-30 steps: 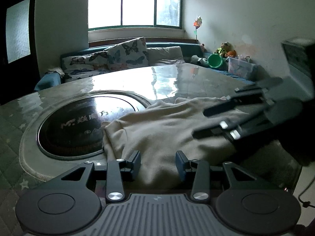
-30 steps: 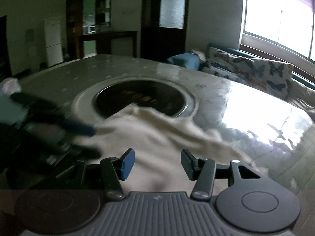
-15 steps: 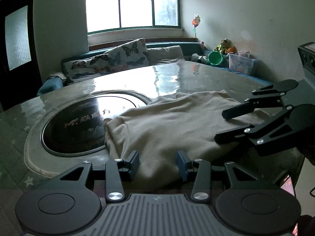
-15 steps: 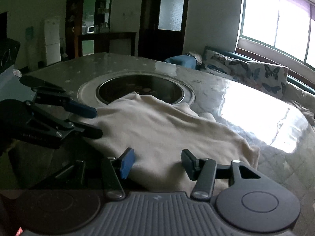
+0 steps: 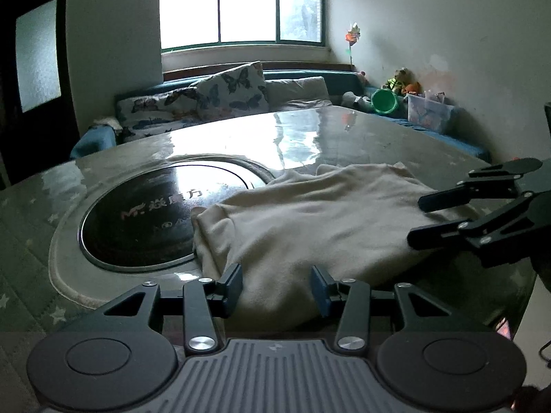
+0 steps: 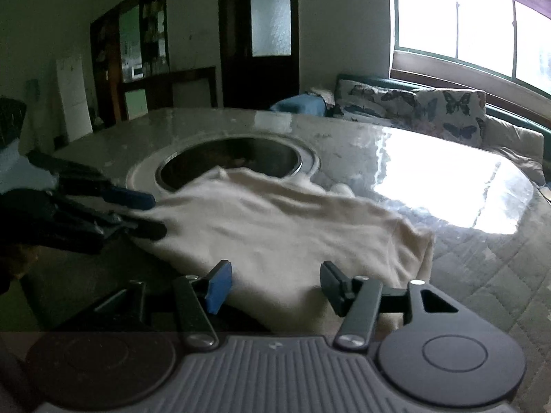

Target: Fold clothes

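A cream garment (image 5: 310, 220) lies flattened on the round table, its left edge over the rim of the dark inset hob. It also shows in the right wrist view (image 6: 275, 227). My left gripper (image 5: 275, 284) is open and empty just in front of the garment's near edge. My right gripper (image 6: 273, 285) is open and empty at the garment's near edge. Each gripper shows in the other's view, the right gripper (image 5: 422, 222) at the garment's right side and the left gripper (image 6: 151, 215) at its left side, both with jaws apart.
The table (image 5: 310, 130) is glossy with a round black hob (image 5: 155, 213) set in its middle. A sofa with butterfly cushions (image 5: 227, 93) runs under the window. Toys and a plastic box (image 5: 428, 112) sit at the far right. A dark door (image 6: 258, 34) stands behind.
Both grippers have drawn back toward the garment's near edge and stay open. The garment has settled flat. The right gripper has moved out to the garment's right side.
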Available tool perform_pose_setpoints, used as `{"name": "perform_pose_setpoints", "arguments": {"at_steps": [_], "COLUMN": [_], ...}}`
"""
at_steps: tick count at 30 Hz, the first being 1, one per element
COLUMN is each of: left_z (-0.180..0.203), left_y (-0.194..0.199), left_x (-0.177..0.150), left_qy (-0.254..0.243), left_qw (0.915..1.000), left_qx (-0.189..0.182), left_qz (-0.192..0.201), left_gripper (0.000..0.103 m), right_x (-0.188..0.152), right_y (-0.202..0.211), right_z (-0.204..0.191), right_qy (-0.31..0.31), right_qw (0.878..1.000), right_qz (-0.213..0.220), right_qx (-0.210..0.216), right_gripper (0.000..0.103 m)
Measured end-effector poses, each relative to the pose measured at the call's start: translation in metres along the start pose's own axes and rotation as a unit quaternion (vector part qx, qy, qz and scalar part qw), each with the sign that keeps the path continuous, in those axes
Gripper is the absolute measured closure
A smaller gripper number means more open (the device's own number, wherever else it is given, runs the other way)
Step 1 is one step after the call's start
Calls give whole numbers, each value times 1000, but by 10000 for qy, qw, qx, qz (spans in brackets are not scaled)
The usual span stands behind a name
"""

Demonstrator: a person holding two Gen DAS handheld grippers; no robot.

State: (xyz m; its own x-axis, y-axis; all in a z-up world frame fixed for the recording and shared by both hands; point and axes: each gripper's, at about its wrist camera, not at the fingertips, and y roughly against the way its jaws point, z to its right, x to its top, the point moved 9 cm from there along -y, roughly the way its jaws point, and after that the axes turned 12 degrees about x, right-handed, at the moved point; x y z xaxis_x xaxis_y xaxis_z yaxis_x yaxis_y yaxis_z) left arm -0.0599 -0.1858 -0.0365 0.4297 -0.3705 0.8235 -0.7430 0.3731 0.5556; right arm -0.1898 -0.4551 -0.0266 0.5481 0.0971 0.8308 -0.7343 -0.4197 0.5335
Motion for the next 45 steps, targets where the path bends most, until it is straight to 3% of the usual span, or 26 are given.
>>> {"name": "perform_pose_setpoints", "arguments": {"at_steps": [6,12,16,29,37,45], "left_z": [-13,-13,-18,-30,-31,-33], "left_y": [-7,-18,-16,-34,-47,-54], "left_x": [12,7,7,24,20,16], "left_qy": [373,442,522,775,981,1288], "left_qw": [9993,9985,9981,9957,9923,9871], "left_qx": [46,157,200,254,85,-24], "left_qz": [-68,-265,-266,-430,-746,-946], "left_gripper": [53,49,42,23,22,22], "right_x": [-1,-8,-3,5,-15,-19], "right_y": [7,5,9,16,12,8], "right_z": [20,27,28,77,109,110], "right_qy": [-334,-592,-604,-1182,-2013,-2033], "right_qw": [9992,9980,9979,9898,9766,9765], "right_qz": [81,82,162,398,391,397], "right_qx": [-215,-224,-178,-687,-649,-588], "right_gripper": [41,38,27,26,26,26]}}
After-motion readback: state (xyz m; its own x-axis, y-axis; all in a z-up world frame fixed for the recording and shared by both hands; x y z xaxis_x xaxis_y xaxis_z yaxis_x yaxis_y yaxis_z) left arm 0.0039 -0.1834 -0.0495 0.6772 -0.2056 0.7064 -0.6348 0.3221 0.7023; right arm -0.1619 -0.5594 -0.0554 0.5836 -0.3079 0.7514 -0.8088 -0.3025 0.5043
